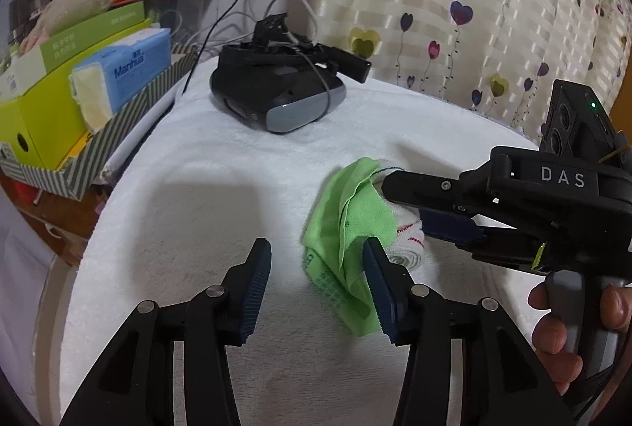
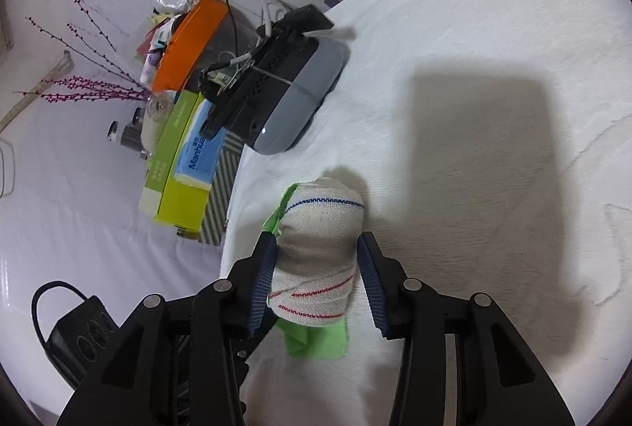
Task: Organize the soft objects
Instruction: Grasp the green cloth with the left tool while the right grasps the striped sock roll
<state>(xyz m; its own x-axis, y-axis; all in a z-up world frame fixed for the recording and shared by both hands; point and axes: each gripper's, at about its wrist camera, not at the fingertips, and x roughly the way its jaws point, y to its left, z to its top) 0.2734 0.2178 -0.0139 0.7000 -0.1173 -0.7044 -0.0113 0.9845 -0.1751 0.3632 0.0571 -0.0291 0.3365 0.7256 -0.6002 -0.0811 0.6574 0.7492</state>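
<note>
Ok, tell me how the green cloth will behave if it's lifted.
The green cloth is probably floppy: it lies in loose folds and would drape. Likely light, being thin. It's tucked under the white cloth, so lifting may drag that along.

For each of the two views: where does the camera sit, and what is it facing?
Left wrist: on the left gripper, looking down across the white towel; right gripper and hand show.
Right wrist: on the right gripper, straddling the white striped cloth.
Shared: green cloth, headset.

black tool (image 1: 318, 291), ribbed blue pads, silver screws
</note>
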